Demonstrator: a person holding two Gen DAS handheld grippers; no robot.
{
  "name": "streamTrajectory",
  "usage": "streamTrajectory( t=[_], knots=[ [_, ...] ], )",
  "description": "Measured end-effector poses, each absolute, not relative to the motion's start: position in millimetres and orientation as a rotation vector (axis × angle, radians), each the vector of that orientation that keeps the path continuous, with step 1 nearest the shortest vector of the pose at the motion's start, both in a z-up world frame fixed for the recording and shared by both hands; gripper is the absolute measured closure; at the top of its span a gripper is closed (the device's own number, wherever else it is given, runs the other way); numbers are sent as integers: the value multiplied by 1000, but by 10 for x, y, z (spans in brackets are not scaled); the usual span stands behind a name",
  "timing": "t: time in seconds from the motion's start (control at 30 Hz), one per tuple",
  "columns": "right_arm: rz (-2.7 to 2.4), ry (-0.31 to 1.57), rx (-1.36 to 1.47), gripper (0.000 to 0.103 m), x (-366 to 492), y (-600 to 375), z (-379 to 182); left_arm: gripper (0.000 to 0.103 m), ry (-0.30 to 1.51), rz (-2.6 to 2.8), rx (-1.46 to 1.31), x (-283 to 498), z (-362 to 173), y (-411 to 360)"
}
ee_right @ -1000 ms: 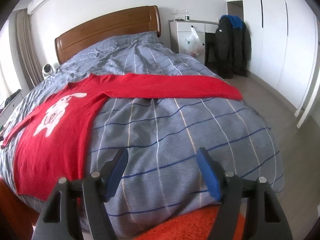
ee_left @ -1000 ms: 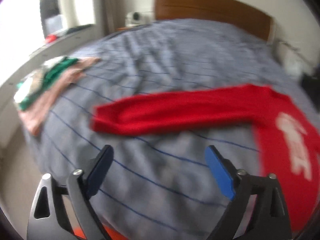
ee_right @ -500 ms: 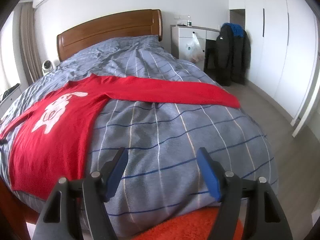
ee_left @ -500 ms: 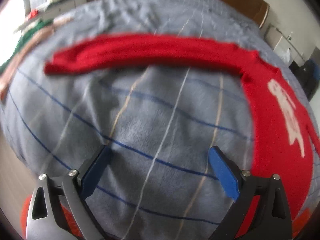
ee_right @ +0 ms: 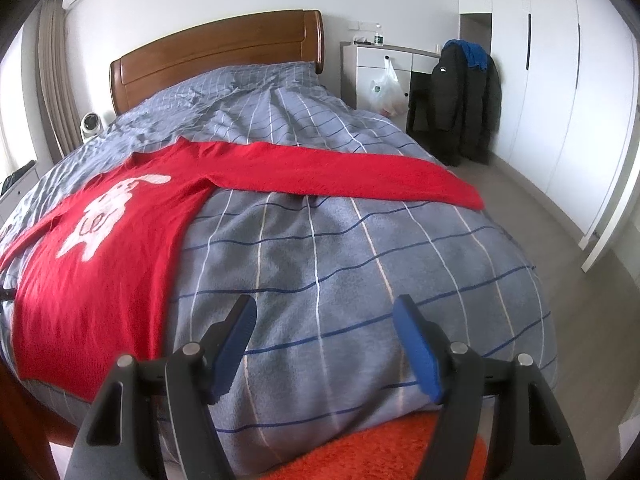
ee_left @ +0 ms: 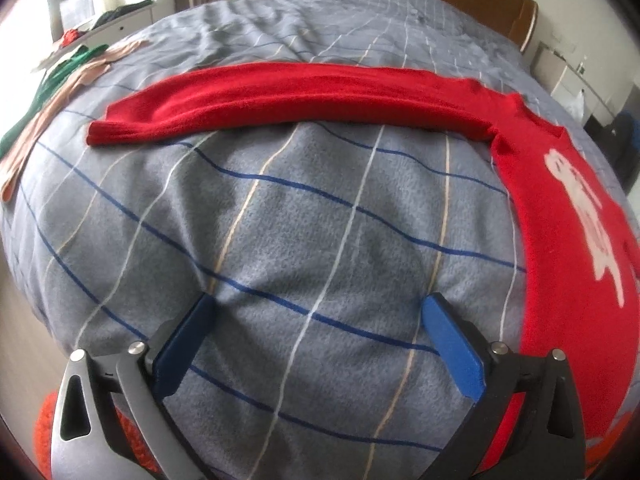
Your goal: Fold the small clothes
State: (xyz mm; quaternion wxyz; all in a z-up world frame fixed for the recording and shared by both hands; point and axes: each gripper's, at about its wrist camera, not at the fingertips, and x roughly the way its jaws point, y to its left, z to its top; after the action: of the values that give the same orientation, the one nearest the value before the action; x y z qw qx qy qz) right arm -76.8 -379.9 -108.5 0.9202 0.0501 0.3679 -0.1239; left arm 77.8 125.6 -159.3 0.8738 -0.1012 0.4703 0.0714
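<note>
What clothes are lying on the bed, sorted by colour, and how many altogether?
Red: 1, the red sweater spread flat with its sleeves out.
Green: 1, a green garment at the far edge.
Pink: 1, a pink garment lying with the green one.
Total: 3, all on the grey checked bedcover; neither gripper holds anything.

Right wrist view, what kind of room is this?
A bedroom, most likely in a home: a bed with a wooden headboard and grey checked duvet, white wardrobe doors, and a red sweater spread out for folding.
</note>
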Motion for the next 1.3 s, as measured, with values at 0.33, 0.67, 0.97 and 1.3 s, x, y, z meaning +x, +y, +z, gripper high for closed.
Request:
streamTrajectory(
  t=[0.33,0.67,0.97,1.3],
  knots=[
    [-259,759,108,33,-772,-3809,-1097,0,985,148,-174,784,-1597,1218],
    [-258,763,100,33,-760,-3798,-1110,1,918,100,-296,696,-1463,1356],
    [-258,762,100,33,-763,-3797,-1108,1,850,77,-288,606,-1332,1308],
    [-257,763,98,33,-766,-3797,-1106,1,824,61,-205,605,-1270,1171]
  ],
)
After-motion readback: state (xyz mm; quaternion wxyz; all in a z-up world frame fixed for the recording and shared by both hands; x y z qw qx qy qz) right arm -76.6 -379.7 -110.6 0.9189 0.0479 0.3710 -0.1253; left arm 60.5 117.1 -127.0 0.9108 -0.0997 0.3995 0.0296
